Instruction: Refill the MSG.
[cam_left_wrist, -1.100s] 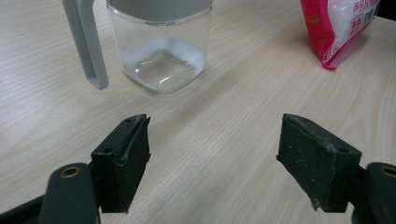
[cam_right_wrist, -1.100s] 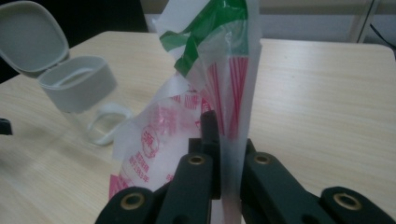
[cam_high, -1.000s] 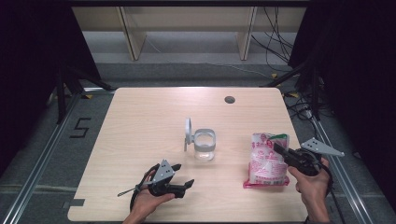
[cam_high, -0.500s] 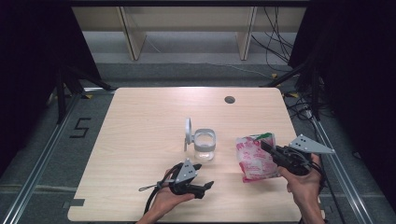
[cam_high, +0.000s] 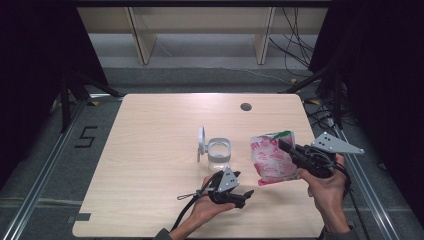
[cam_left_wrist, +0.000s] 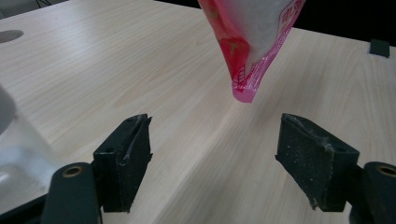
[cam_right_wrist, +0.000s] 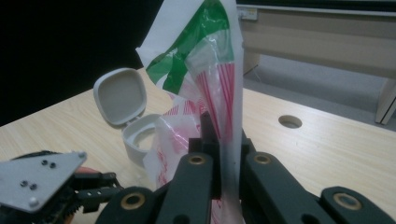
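Presently catalogued, as seen from beside the table:

Item one: pink-and-white plastic pouch (cam_high: 270, 159), green band near its top, white powder or grain visible inside. It hung clear of the wooden table (cam_high: 150, 150), to the right of the jar, its lower corner dangling above the boards in the left gripper view (cam_left_wrist: 245, 88).

Item two: right gripper (cam_high: 285, 146), held in the person's right hand (cam_high: 325, 187). Its black jaws were pressed together on the pouch's upper edge, pinching the film between them, as the right gripper view showed (cam_right_wrist: 223, 154).

Item three: left gripper (cam_high: 245, 192), resting in the person's left hand (cam_high: 207, 210) near the table's front edge, just in front of the jar. Its jaws stood spread wide with nothing between them (cam_left_wrist: 215, 158), the pads dusted pale.

Item four: clear jar (cam_high: 219, 154) with a white collar, standing upright near the table's middle, its hinged white lid (cam_high: 201, 142) flipped open and upright at its left side.

Item five: round cable hole (cam_high: 245, 106) in the tabletop, far side, well apart from the rest.
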